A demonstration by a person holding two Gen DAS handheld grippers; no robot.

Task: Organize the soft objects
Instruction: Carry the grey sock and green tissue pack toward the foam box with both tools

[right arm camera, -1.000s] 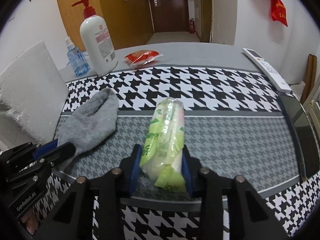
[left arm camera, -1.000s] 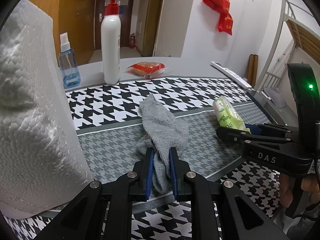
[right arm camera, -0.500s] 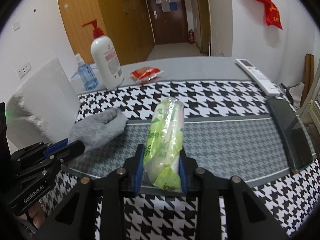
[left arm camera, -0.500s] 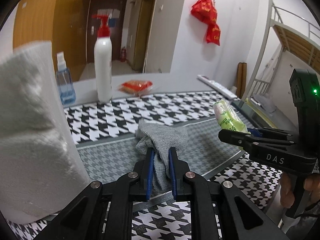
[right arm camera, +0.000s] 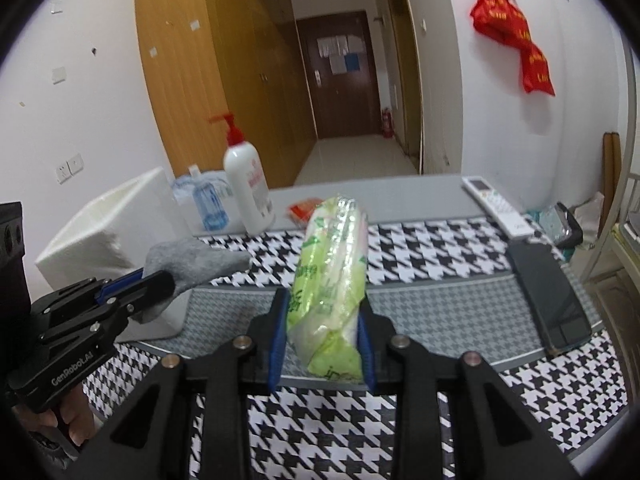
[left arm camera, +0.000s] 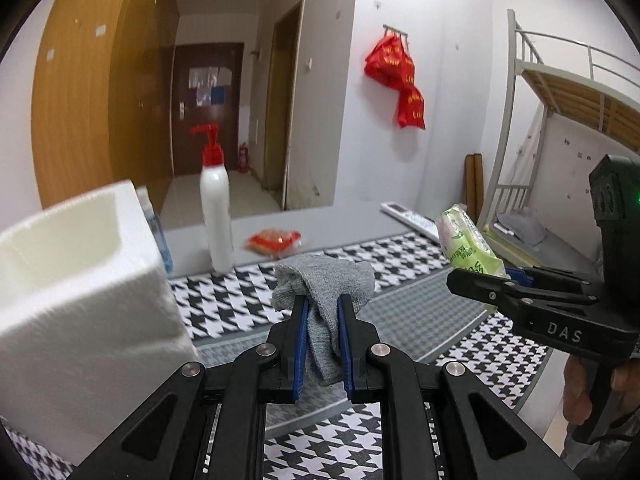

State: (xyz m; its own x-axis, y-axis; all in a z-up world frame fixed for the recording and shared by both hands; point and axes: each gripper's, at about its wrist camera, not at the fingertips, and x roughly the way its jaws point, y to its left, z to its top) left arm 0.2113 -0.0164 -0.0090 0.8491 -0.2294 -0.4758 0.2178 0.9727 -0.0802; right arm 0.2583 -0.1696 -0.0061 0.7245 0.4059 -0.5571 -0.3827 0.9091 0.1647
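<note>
- Your left gripper (left arm camera: pixel 322 322), marked "GenRobot.AI", has its fingers clamped on a grey sock (left arm camera: pixel 324 288).
- Your right gripper (right arm camera: pixel 324 328), marked "DAS", has its fingers clamped on a green tissue pack (right arm camera: pixel 330 276).

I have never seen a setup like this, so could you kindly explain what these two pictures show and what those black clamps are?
No robot here: a person holds a two-finger tool in each hand, each with a fisheye camera looking along its fingers. The left camera's view shows the left tool shut on a gray sock. The right camera's view shows the right tool shut on a green tissue pack. Both are held above the houndstooth mat. On the table stand a white foam box, a pump bottle, a blue bottle, a red packet and a remote.
</note>
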